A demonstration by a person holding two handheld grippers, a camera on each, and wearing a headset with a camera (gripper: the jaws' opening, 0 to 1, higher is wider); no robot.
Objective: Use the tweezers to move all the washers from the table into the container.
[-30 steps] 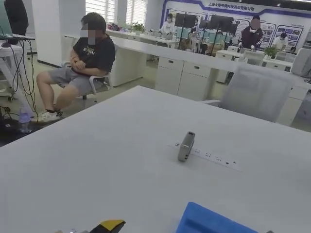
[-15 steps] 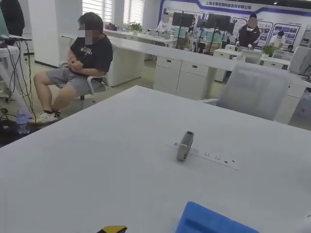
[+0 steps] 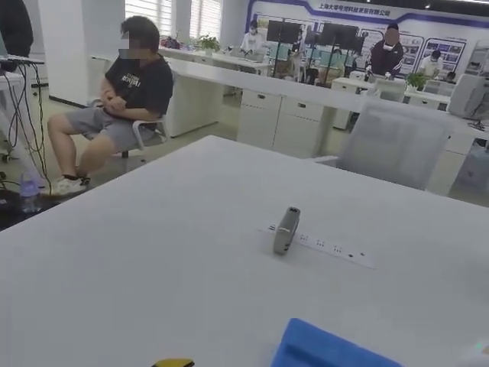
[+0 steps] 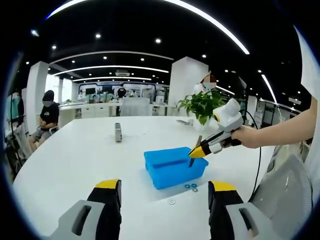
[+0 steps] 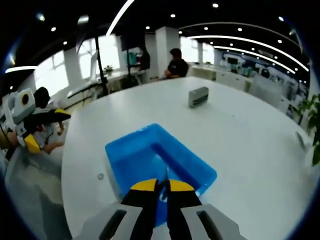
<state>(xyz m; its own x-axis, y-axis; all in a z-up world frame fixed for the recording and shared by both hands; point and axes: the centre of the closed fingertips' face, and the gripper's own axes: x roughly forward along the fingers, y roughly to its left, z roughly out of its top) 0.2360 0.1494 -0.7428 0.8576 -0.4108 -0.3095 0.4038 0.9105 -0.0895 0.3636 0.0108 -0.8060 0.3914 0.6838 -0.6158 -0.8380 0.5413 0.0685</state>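
Reading anything is hard. The blue wall sign (image 3: 359, 6) behind the far desks is cut by the top of the head view and its characters cannot be made out. The print on the seated person's (image 3: 126, 92) dark shirt is blurred. The grey device (image 3: 286, 229) and the dotted white strip (image 3: 332, 247) beside it, out on the middle of the table (image 3: 153, 252), carry no legible mark.

The left gripper (image 4: 164, 185) has its yellow-tipped jaws spread wide with nothing between them. It points across the table at the blue container (image 4: 170, 159). The right gripper (image 5: 164, 186) has its jaws drawn close together, clamped on the tweezers (image 5: 166, 175). The tweezers' tip hangs over the open container, just inside its rim in the left gripper view.

Three washers (image 4: 190, 187) lie on the table just beside the container's near wall in the left gripper view, two close together and one a little apart. The right gripper view shows a single washer on the table by one side of the container.

Compared with a second ago, the device, strip and container have barely shifted in the head view. The yellow gripper tip (image 3: 172, 363) at the bottom edge has sunk to a thin sliver. Which gripper it belongs to cannot be told.
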